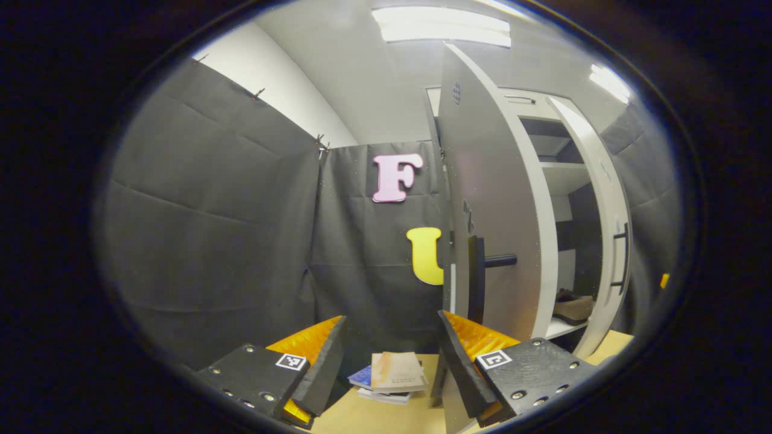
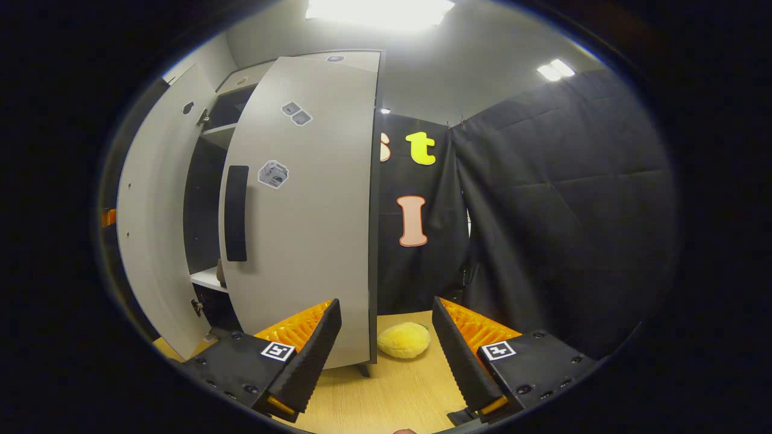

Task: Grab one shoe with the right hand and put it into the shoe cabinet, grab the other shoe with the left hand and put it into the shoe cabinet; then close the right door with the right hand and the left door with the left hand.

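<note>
Inside the shoe cabinet (image 1: pixel 543 175), a shoe (image 1: pixel 573 307) lies flat, crosswise.

- Shoe cabinet (image 1: pixel 567 175), right of the left gripper view: white shelves, dark interior.
- Left door (image 1: pixel 488 205): pale grey, black handle (image 1: pixel 476 277).
- Shoe (image 1: pixel 573 306), lower right: brown.
- Books (image 1: pixel 393 375), bottom centre: blue and orange-cream covers.
- Right door (image 2: pixel 313 199): light grey, black handle, small grey stickers.
- Plush toy (image 2: pixel 404 340), bottom centre: yellow.
- Table (image 2: pixel 386 398): light wood grain.
</note>
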Motion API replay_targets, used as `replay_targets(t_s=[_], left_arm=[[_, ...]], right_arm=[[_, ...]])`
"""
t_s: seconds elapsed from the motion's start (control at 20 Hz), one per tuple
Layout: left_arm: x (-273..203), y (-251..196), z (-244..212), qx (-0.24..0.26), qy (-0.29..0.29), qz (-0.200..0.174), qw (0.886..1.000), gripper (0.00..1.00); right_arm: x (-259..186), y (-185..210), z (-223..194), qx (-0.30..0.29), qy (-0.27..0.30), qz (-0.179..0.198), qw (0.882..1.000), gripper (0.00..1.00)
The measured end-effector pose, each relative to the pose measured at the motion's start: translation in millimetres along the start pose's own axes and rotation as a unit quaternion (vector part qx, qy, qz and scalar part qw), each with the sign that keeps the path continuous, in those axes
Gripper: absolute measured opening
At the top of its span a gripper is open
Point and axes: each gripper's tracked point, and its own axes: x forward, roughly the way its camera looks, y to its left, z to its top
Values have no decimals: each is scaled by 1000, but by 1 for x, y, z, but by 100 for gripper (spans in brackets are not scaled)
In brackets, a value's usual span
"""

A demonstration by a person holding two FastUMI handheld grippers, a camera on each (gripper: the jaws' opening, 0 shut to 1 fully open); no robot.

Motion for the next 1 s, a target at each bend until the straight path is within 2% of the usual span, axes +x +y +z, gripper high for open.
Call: replay_targets(t_s=[0.05, 0.1, 0.65, 0.75, 0.8, 0.85, 1.0], left_arm=[[-1, -8, 1, -4, -2, -7, 1000, 86], [-1, -18, 0, -5, -5, -13, 1000, 93], [20, -152, -6, -15, -14, -116, 993, 93], [30, -173, -14, -9, -9, -122, 992, 93], [32, -179, -13, -5, -12, -121, 993, 86], [33, -179, -13, 1, -14, -120, 993, 93], [28, -179, -12, 5, -16, -124, 992, 93]], right_arm=[[0, 2, 0, 0, 1, 2, 1000, 96], [-1, 3, 0, 0, 1, 3, 1000, 96], [-10, -12, -6, -2, 11, -16, 1000, 96], [-11, -14, -10, 4, 15, -19, 1000, 96], [-12, -15, -12, 7, 17, -19, 1000, 96], [-12, -14, -13, 9, 17, -17, 1000, 96], [-9, -9, -11, 11, 15, -10, 1000, 94]])
